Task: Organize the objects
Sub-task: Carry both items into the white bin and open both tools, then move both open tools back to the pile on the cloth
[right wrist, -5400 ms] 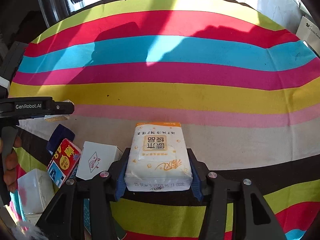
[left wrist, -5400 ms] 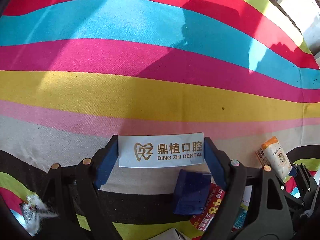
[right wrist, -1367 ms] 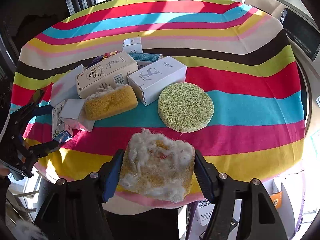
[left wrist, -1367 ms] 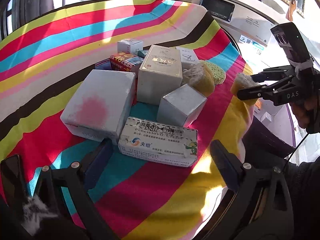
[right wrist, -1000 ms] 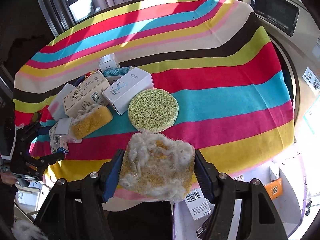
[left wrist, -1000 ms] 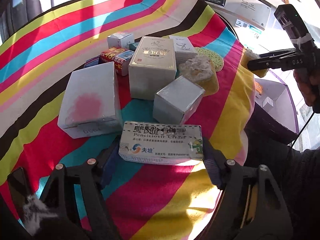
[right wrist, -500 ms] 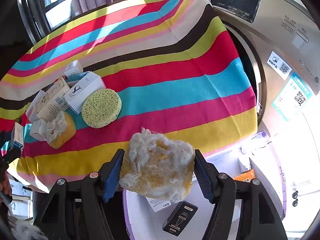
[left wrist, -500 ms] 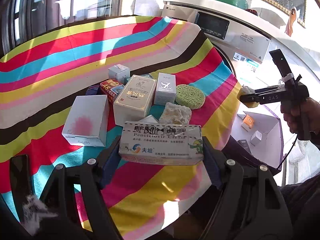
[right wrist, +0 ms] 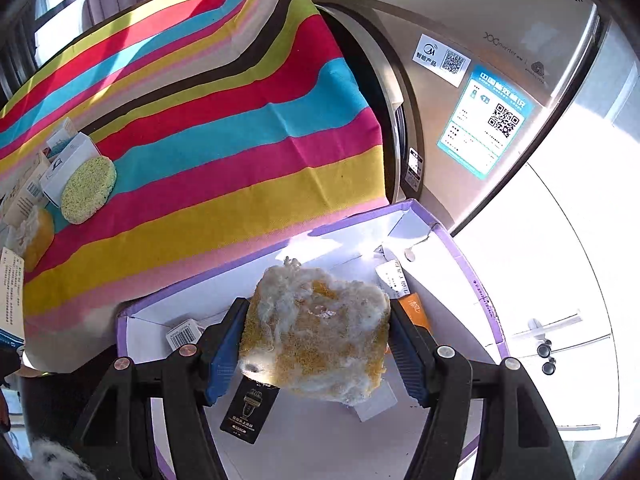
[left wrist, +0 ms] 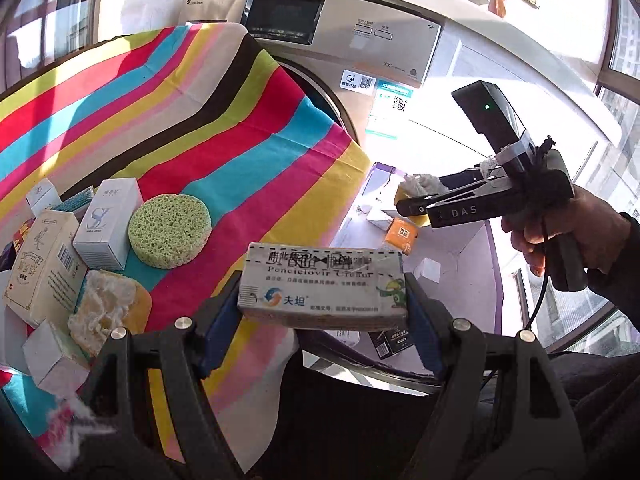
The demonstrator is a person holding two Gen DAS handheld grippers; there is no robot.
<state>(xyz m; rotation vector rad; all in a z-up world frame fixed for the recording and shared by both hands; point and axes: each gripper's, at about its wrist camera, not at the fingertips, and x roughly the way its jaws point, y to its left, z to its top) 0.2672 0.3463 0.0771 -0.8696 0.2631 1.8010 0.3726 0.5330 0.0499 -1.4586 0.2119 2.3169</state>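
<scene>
Both loads have swung off the striped table (left wrist: pixel 168 120) toward the purple-rimmed box (right wrist: pixel 480 280) within the last second, so drop-off looks next. Right gripper (right wrist: pixel 316 340) clenches the sponge (right wrist: pixel 316 332) above the box; left gripper (left wrist: pixel 322 300) clenches the carton (left wrist: pixel 322 284) at the table edge. Only the left view shows the right hand (left wrist: pixel 560 232)

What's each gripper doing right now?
Left gripper: shut on the cream box.
Right gripper: shut on the sponge, over the purple box.
</scene>
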